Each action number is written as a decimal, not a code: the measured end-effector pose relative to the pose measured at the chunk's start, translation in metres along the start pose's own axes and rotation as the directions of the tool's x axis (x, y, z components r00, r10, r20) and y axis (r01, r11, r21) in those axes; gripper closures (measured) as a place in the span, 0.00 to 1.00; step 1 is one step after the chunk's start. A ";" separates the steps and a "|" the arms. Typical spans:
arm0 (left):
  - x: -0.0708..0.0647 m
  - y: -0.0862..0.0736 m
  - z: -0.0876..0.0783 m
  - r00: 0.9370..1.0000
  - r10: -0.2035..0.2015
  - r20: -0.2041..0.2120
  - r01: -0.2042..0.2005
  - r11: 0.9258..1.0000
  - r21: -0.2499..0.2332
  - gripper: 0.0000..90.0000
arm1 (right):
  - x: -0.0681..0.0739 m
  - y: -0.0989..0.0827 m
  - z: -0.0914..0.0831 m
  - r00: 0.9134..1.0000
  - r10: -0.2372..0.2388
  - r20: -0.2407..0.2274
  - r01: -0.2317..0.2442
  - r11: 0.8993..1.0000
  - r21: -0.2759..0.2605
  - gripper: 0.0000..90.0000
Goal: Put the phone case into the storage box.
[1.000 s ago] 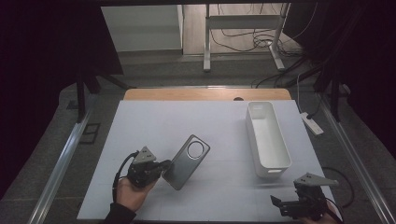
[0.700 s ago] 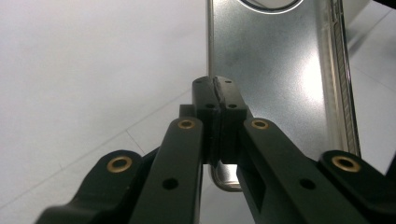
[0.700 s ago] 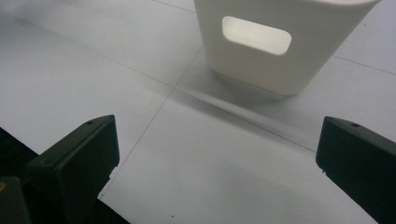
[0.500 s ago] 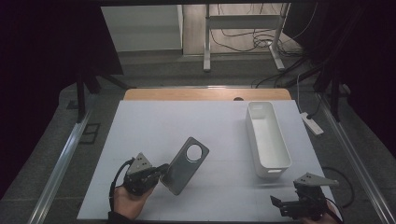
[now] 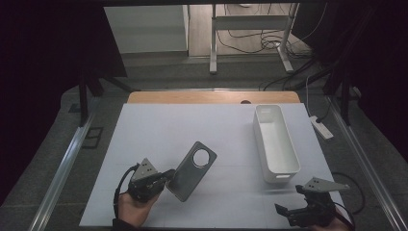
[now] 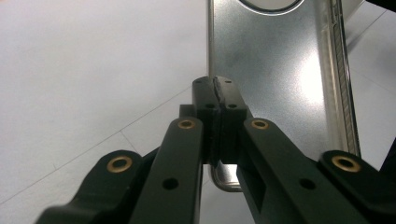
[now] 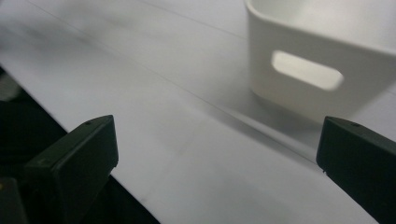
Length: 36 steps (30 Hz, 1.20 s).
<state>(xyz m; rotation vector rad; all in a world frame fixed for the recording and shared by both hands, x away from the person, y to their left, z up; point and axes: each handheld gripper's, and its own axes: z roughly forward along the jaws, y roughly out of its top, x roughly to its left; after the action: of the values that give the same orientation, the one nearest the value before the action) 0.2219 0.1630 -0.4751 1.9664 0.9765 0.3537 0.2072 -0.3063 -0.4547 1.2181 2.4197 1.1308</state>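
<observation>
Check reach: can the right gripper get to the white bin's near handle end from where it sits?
Probably yes. The right gripper is open and empty, and bare white table lies between it and the white bin. The phone case sits off on the left gripper's side.

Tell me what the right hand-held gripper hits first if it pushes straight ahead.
Probably the near end of the white bin, by its handle slot. The right hand-held gripper is open, with bare table before the bin; depth is unclear.
</observation>
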 end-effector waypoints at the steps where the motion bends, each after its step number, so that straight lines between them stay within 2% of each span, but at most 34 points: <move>1: 0.000 0.000 0.000 1.000 0.001 0.000 -0.001 1.000 -0.001 0.99 | 0.000 0.002 -0.001 1.000 0.008 -0.029 -0.008 1.000 -0.013 0.00; 5: 0.000 0.000 0.001 1.000 0.003 -0.001 -0.003 1.000 0.000 0.99 | -0.001 0.006 -0.002 0.996 0.043 -0.084 -0.047 0.998 -0.041 0.00; 10: 0.000 0.001 0.000 1.000 0.003 -0.003 -0.003 1.000 -0.008 0.99 | -0.001 0.010 -0.002 0.991 0.055 -0.126 -0.062 0.997 -0.050 0.00; 18: -0.001 0.002 0.001 1.000 0.004 0.001 -0.004 1.000 -0.011 0.99 | 0.000 0.019 -0.002 0.985 0.071 -0.156 -0.083 0.994 -0.067 0.00; 27: 0.002 0.004 0.003 1.000 -0.002 0.018 0.002 1.000 0.004 0.99 | 0.002 0.033 0.007 0.985 0.067 -0.161 -0.074 0.996 -0.041 0.00; 36: 0.002 0.005 0.005 1.000 -0.003 0.015 0.003 1.000 0.002 0.99 | 0.003 0.046 0.018 0.982 0.049 -0.183 -0.055 0.998 -0.028 0.00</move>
<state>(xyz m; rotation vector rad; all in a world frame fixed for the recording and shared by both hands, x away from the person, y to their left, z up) 0.2290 0.1603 -0.4738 1.9667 0.9703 0.3362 0.2416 -0.2779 -0.4334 1.2234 2.5014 1.3465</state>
